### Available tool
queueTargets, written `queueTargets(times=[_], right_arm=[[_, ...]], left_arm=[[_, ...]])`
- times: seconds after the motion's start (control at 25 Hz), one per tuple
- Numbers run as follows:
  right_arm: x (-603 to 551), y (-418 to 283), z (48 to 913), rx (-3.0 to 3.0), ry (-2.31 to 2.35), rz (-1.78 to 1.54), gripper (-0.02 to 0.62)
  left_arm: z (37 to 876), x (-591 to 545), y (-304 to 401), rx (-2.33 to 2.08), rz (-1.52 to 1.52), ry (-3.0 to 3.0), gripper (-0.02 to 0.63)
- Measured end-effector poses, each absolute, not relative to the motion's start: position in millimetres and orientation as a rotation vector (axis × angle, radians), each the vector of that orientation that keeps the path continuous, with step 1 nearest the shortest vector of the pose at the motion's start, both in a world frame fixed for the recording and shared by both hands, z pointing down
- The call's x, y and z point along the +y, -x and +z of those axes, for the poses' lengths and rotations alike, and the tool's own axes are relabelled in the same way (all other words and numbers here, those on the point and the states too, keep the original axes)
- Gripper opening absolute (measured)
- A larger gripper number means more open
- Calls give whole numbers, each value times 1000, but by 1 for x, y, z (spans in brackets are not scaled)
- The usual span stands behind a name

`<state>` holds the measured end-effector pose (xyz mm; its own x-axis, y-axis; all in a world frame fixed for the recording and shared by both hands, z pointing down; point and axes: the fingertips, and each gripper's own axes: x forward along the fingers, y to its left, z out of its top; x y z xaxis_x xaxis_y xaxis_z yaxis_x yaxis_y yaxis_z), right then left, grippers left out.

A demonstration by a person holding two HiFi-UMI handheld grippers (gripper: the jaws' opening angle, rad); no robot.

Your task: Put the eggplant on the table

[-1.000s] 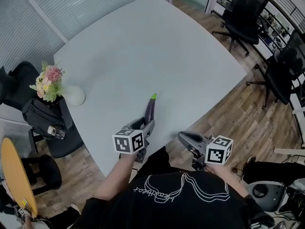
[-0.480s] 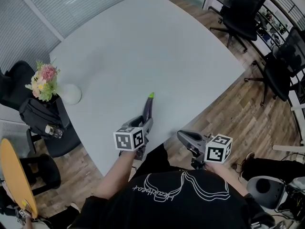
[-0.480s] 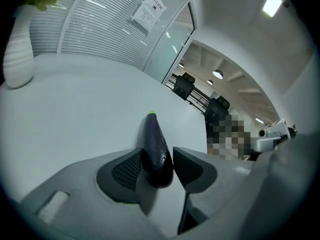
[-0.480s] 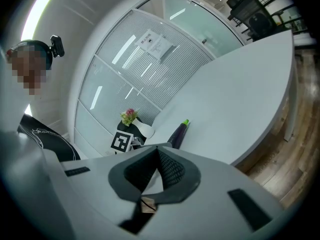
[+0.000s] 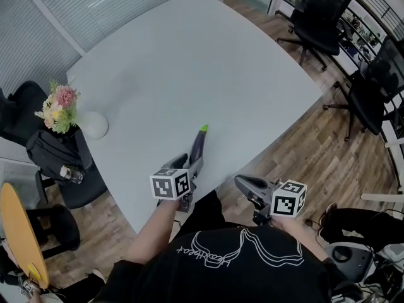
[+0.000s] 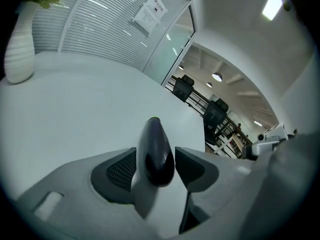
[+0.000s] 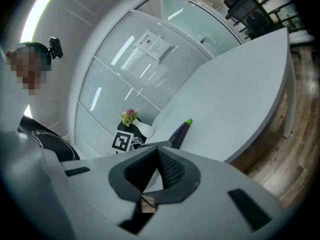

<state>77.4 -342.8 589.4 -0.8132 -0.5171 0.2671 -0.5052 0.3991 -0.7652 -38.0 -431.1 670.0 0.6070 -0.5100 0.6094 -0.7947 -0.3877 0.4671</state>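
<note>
A dark purple eggplant with a green stem end lies on the pale grey table near its front edge, stem pointing away from me. My left gripper straddles its near end. In the left gripper view the eggplant rests on the tabletop between the jaws, which are opening, with a thin gap at each pad. My right gripper hovers off the table's edge to the right, shut and holding nothing. The eggplant also shows in the right gripper view, beyond that gripper.
A white vase of flowers stands at the table's left edge. Black office chairs stand on the wooden floor to the right. A black chair with a bag sits left of the table, and a yellow round seat lies nearer.
The eggplant and both grippers stay where they were. Only the head view has shifted slightly.
</note>
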Motion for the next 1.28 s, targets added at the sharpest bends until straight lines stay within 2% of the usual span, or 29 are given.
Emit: queueTargets(times=[0.44,0.88,1.2,1.28], right_arm=[[-334,-86,569,2610,955,-1344,9],[-305,-88,498,2769,893,-1001,9],[-274,-80,457,2788,808,-853,9],[-268,-77,450,2789,785,-829,9]], left_arm=[[635,-416,48,-1055,324,-2053,249],[534,-357,41,-959,108,-2187,242],[462,-289,5,-763,5,-2369,168],[454,-278,1,-737,-4,-2394,116]])
